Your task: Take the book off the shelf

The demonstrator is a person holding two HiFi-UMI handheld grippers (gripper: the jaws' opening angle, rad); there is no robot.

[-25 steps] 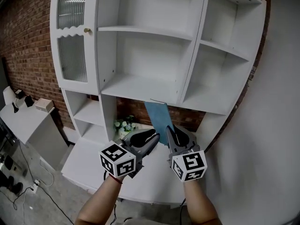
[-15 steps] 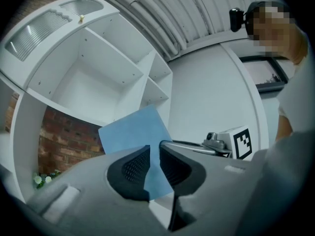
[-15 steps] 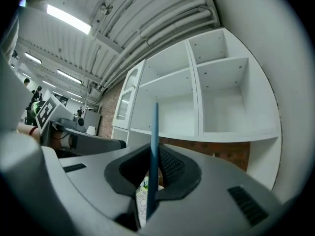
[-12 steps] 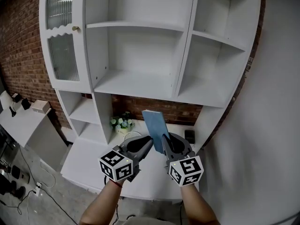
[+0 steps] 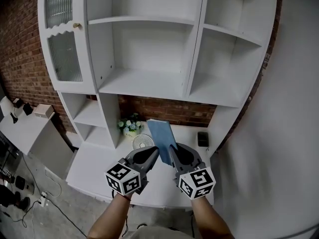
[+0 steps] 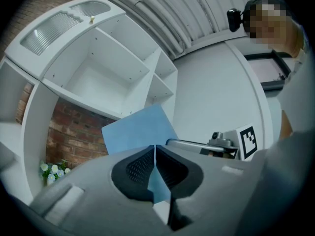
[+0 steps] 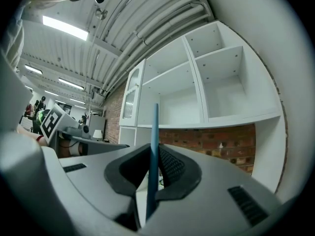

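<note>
A white shelf unit (image 5: 144,81) with a ribbed glass door (image 5: 65,59) at its upper left stands against a brick wall (image 5: 20,59); a plain white wall (image 5: 294,108) at right, grey floor (image 5: 55,203) below, strip lights (image 7: 64,28) on the corrugated ceiling (image 7: 147,14)

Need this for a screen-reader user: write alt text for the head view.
The right gripper grips a thin blue book, off the white shelf unit and above its counter. The left gripper, jaws shut, sits beside the book.
</note>
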